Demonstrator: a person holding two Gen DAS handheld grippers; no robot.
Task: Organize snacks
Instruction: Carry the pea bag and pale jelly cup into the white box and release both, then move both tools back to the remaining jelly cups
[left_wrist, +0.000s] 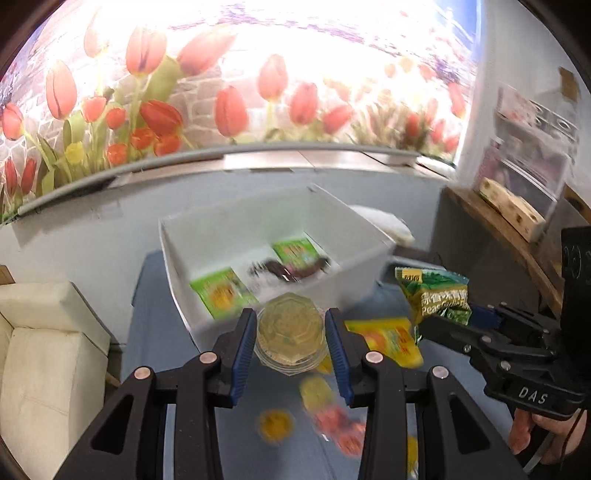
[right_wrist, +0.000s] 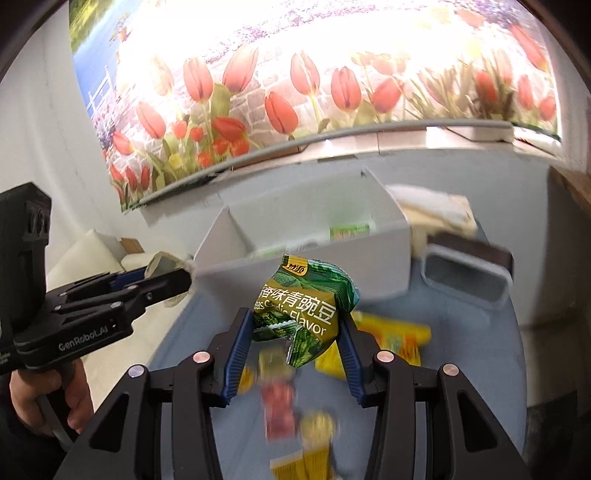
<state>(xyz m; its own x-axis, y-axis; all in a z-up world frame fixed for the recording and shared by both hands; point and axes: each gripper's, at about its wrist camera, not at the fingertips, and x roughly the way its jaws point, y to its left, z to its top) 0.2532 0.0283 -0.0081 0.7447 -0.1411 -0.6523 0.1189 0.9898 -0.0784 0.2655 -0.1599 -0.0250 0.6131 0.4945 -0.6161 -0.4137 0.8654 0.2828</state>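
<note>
Left gripper (left_wrist: 290, 334) jaws clamp a clear jelly cup (left_wrist: 290, 332) above the desk (left_wrist: 155, 332), before the white bin (left_wrist: 354, 273). Right gripper (right_wrist: 295, 332) jaws clamp a green pea packet (right_wrist: 306, 314). Recommendation: clear the bin's near wall before releasing, one item at a time.

Clear jelly cup (left_wrist: 291, 334) and green pea packet (right_wrist: 308, 312) (crumpled) held aloft.

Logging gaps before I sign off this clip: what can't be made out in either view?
- Left wrist: dark wrapper inside the white divided bin, smeared by motion blur, print unreadable.
- Left wrist: small yellow and red snacks on the blue tabletop, blurred, types unclear.
- Right wrist: bin's contents mostly hidden by its near wall.
</note>
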